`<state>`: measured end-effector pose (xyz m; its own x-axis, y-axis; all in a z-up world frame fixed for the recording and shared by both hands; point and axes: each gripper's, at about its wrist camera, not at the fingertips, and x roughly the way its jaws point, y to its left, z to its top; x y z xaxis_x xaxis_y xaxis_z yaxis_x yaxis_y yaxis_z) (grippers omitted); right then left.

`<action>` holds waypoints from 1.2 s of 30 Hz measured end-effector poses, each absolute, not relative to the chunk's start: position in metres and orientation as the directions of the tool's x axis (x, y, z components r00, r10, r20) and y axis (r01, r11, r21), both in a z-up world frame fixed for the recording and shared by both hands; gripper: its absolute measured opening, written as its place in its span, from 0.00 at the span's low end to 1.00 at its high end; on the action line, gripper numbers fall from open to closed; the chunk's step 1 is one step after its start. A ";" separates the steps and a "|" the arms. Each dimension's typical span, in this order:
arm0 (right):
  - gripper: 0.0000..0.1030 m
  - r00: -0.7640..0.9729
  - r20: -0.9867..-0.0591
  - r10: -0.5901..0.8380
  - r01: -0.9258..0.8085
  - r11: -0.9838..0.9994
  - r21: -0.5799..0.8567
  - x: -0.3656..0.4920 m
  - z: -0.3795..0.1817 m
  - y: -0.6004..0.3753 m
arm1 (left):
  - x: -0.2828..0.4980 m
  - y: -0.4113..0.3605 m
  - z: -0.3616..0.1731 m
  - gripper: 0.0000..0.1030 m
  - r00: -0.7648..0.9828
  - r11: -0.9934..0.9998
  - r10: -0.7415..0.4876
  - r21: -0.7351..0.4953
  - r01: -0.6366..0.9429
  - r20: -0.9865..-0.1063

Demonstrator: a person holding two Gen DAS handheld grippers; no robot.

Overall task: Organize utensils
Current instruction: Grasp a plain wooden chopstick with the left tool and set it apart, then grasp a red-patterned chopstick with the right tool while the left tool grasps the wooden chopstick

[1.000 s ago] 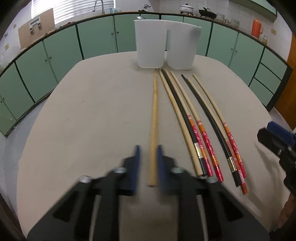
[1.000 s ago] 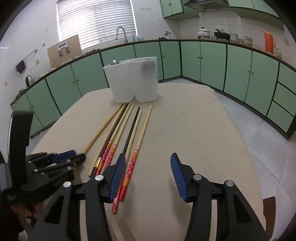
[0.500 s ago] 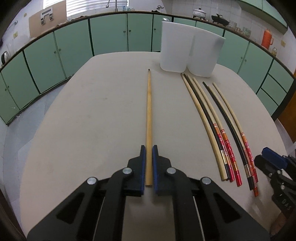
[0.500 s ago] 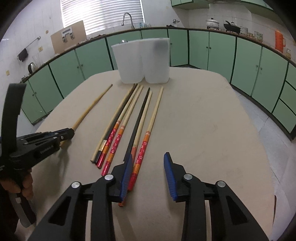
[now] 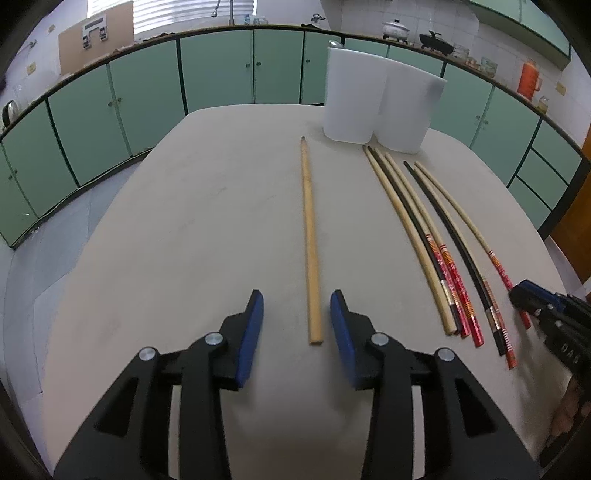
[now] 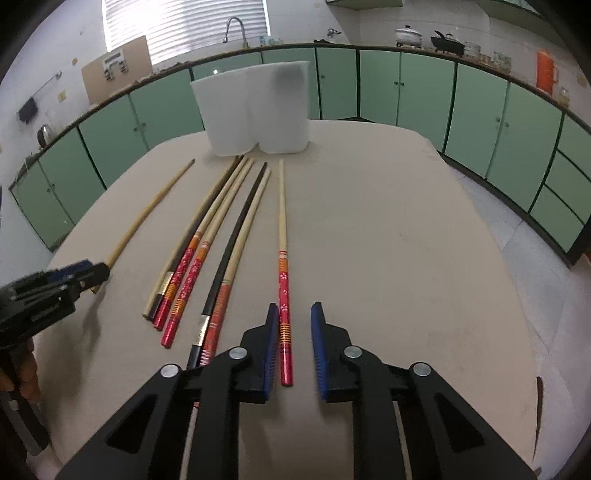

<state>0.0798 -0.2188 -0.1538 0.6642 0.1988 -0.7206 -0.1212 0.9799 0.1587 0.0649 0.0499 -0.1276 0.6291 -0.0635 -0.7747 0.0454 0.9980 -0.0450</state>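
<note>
A plain wooden chopstick (image 5: 309, 236) lies alone on the beige table (image 5: 184, 229); my left gripper (image 5: 296, 325) is open, its blue pads either side of the stick's near end. Several chopsticks (image 5: 436, 243), pale, black and red-handled, lie in a row to its right. In the right wrist view my right gripper (image 6: 294, 343) is open around the handle of a red-handled chopstick (image 6: 283, 266) that lies apart from the row (image 6: 207, 251). A white two-compartment holder (image 6: 258, 107) stands at the far end; it also shows in the left wrist view (image 5: 376, 103).
Green cabinets (image 6: 406, 85) ring the room, with a sink tap (image 6: 232, 29) and pots on the counter. The table edge curves close on the right in the right wrist view. The left gripper shows at the left of the right wrist view (image 6: 55, 288).
My left gripper was shut on the plain chopstick, shifted it left away from the row, and has now opened. My right gripper moved the red-handled chopstick rightward, apart from the row, and narrowed somewhat.
</note>
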 end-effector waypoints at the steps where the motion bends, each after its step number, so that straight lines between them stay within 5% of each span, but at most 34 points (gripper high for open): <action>1: 0.19 0.666 -0.717 0.206 -0.129 0.978 0.162 0.078 -0.153 -0.220 | 0.063 0.052 -0.128 0.39 0.630 0.998 -0.061 -0.045 0.042 -0.774; 11: 0.22 0.656 -0.720 0.225 -0.198 0.972 0.122 0.054 -0.154 -0.214 | 0.049 0.046 -0.129 0.44 0.637 0.999 -0.048 -0.024 0.045 -0.769; 36: 0.14 0.669 -0.721 0.181 -0.172 0.981 0.087 0.057 -0.157 -0.209 | 0.050 0.043 -0.129 0.37 0.642 0.998 -0.061 -0.056 0.029 -0.764</action>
<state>0.0565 -0.2095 -0.1569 0.6687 0.1814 -0.7211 -0.1725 0.9812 0.0869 0.0504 0.0433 -0.1292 0.6423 -0.0614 -0.7640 0.0287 0.9980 -0.0561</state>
